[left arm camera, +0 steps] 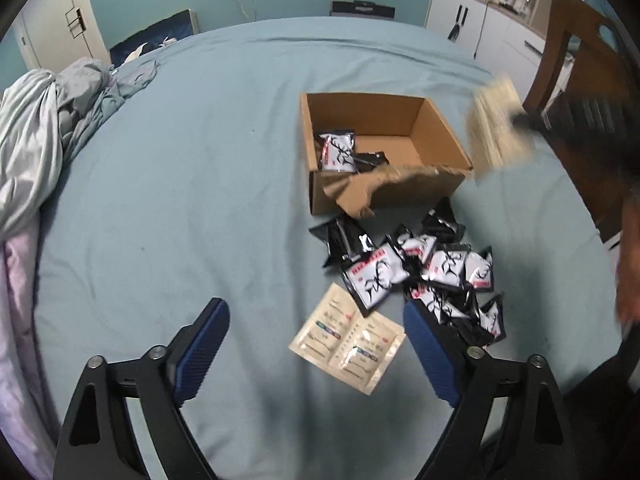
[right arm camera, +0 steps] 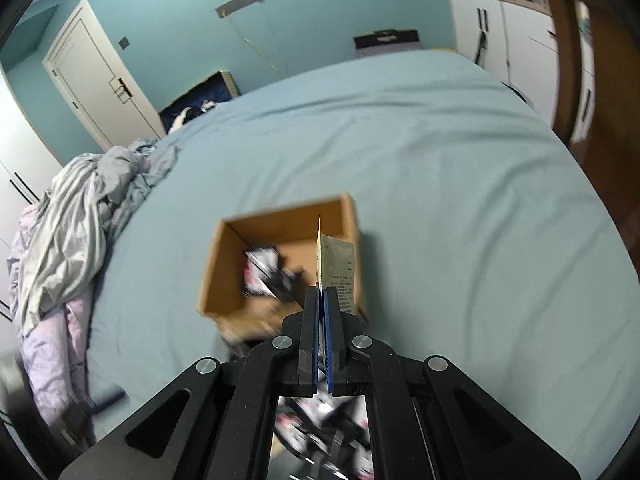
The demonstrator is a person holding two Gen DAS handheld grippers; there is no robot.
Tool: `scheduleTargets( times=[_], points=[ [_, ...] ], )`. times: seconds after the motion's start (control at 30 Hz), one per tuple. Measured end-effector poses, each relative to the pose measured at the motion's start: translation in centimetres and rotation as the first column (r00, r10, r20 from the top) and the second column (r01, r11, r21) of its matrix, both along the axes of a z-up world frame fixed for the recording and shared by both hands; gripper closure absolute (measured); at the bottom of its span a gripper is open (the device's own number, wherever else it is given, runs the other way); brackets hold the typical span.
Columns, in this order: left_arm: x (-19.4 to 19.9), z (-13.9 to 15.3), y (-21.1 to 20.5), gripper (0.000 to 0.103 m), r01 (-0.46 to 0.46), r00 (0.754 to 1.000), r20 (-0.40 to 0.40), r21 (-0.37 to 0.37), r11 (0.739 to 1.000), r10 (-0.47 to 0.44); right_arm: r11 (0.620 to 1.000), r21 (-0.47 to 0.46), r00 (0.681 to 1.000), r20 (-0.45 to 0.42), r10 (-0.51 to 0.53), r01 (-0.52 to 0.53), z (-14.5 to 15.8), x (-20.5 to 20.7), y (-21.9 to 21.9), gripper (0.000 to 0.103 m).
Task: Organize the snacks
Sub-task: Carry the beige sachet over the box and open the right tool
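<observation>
An open cardboard box (left arm camera: pixel 400 194) with a torn front flap stands on the blue bed sheet (left arm camera: pixel 180 200). A few black-and-white snack packets (left arm camera: pixel 338 152) lie inside it. Several more packets (left arm camera: pixel 420 272) are piled just in front of the box. A flat cream packet (left arm camera: pixel 348 340) lies on the sheet between the tips of my left gripper (left arm camera: pixel 316 308), which is open and holds nothing. My right gripper (right arm camera: pixel 321 292) is shut on another cream packet (right arm camera: pixel 338 268), held upright over the box (right arm camera: pixel 224 264). In the left wrist view that packet (left arm camera: pixel 496 128) and the right gripper (left arm camera: pixel 532 120) are blurred.
Crumpled grey and lilac bedding (left arm camera: pixel 40 140) is heaped along the left edge of the bed. A wooden chair (left arm camera: pixel 576 48) stands at the right, with white cabinets (left arm camera: pixel 472 20) behind it. A white door (right arm camera: pixel 92 72) is in the far left wall.
</observation>
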State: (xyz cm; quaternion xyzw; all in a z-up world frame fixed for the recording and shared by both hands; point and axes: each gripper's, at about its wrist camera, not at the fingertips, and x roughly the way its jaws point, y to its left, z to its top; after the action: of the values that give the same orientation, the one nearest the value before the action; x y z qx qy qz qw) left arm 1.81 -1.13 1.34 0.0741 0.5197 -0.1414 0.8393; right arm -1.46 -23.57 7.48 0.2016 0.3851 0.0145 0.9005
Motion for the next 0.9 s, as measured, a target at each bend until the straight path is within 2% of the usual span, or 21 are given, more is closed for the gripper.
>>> scheduleTargets(
  times=[0.1, 0.17, 0.27, 0.4, 0.47, 0.53, 0.6, 0.63, 0.7, 0.77, 0.9],
  points=[
    [-0.3, -1.7, -0.4, 0.011, 0.024, 0.999, 0.029, 0.062, 0.998, -0.026, 0.999, -0.009, 0.999, 0.016, 0.034, -0.034, 1.8, 2.1, 1.2, 0.103],
    [-0.3, -2.4, -0.7, 0.011, 0.037, 0.999, 0.032, 0.097, 0.995, -0.04, 0.998, -0.023, 0.998, 0.018, 0.055, -0.055, 1.9, 3.5, 1.6, 0.103],
    [0.0, -2.5, -0.7, 0.011, 0.053, 0.998, 0.039, 0.085, 0.995, -0.056, 0.996, -0.055, 0.998, -0.004, 0.067, -0.067, 0.8, 5.3, 2.1, 0.103],
    [0.3, -1.9, -0.3, 0.011, 0.045, 0.996, 0.07, 0.056, 0.997, -0.049, 0.997, -0.005, 0.996, -0.047, 0.073, -0.073, -0.4, 7.0, 2.2, 0.102],
    [0.4, -1.9, -0.2, 0.011, 0.043, 0.995, 0.084, 0.063, 0.997, -0.048, 0.998, -0.017, 0.997, -0.061, 0.055, -0.057, -0.6, 7.5, 2.2, 0.099],
    [0.4, -1.9, -0.1, 0.011, 0.04, 0.995, 0.092, 0.069, 0.997, -0.046, 0.997, -0.069, 0.999, -0.041, 0.025, -0.028, -0.2, 7.3, 2.5, 0.082],
    [0.5, -1.9, 0.1, 0.011, 0.036, 0.995, 0.089, 0.066, 0.997, -0.041, 0.993, -0.117, 1.0, -0.021, -0.003, 0.001, 0.2, 6.3, 3.2, 0.033],
    [0.5, -1.8, 0.2, 0.011, 0.033, 0.995, 0.09, 0.062, 0.998, -0.039, 0.991, -0.136, 1.0, -0.012, -0.012, 0.01, 0.4, 5.7, 3.5, 0.028],
    [0.4, -1.7, 0.2, 0.011, 0.031, 0.995, 0.097, 0.063, 0.998, -0.037, 0.983, -0.182, 1.0, -0.01, -0.022, 0.02, 0.5, 3.9, 3.7, 0.028],
    [0.3, -1.7, 0.1, 0.011, 0.034, 0.994, 0.104, 0.078, 0.996, -0.042, 0.98, -0.201, 0.998, -0.062, -0.003, -0.01, -0.1, 2.3, 4.1, 0.027],
    [0.2, -2.3, -0.3, 0.011, 0.043, 0.993, 0.101, 0.121, 0.992, -0.055, 0.981, -0.173, 0.985, -0.163, 0.061, -0.09, -1.9, -0.9, 4.0, 0.027]
  ],
)
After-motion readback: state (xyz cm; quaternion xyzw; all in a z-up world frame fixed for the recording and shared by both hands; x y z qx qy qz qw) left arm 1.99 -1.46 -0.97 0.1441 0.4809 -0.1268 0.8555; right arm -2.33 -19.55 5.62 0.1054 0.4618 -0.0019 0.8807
